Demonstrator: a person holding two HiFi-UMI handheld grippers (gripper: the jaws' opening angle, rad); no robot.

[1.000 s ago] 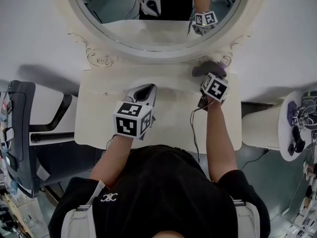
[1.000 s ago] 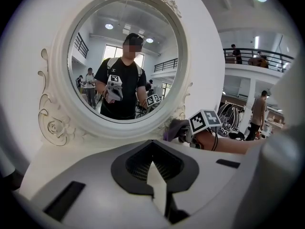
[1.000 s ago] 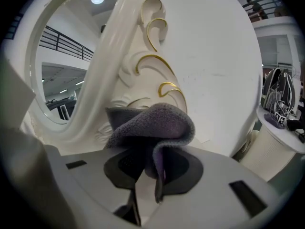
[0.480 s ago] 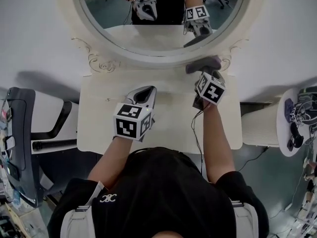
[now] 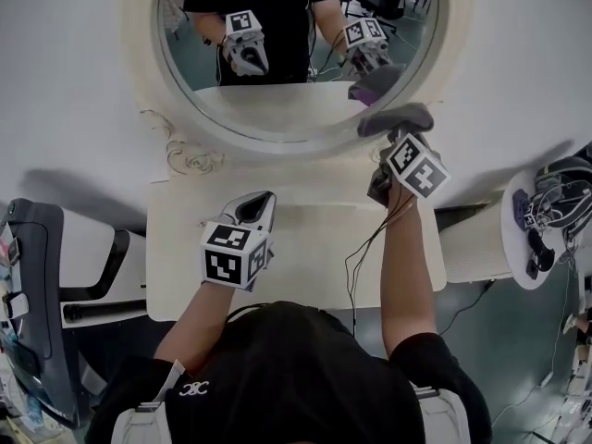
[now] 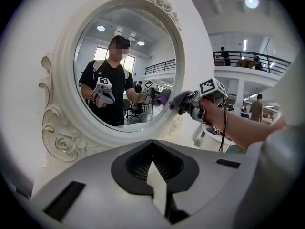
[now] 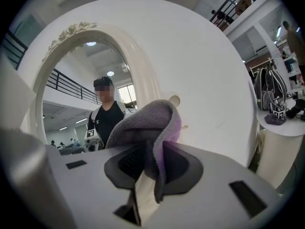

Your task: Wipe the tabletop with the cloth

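In the head view, a purple-grey cloth (image 5: 398, 117) hangs above the back right of the cream tabletop (image 5: 314, 248), close to the oval mirror's frame (image 5: 185, 146). My right gripper (image 5: 393, 137) is shut on it. In the right gripper view, the cloth (image 7: 143, 123) bunches over the right gripper (image 7: 152, 175), pinched between its jaws. My left gripper (image 5: 256, 207) hovers over the table's middle left, shut on nothing. From the left gripper (image 6: 155, 178), the cloth (image 6: 178, 99) shows at the mirror's right rim.
The large oval mirror (image 5: 296, 44) stands at the table's back and reflects the person and both grippers. A round white stand (image 5: 532, 239) with dark small items is at the right. A dark chair (image 5: 37, 276) sits at the left. A cable (image 5: 365, 248) trails from the right gripper.
The right gripper has lifted the cloth off the table's back right and up beside the mirror frame. The left gripper has drifted a little left and nearer the front edge.
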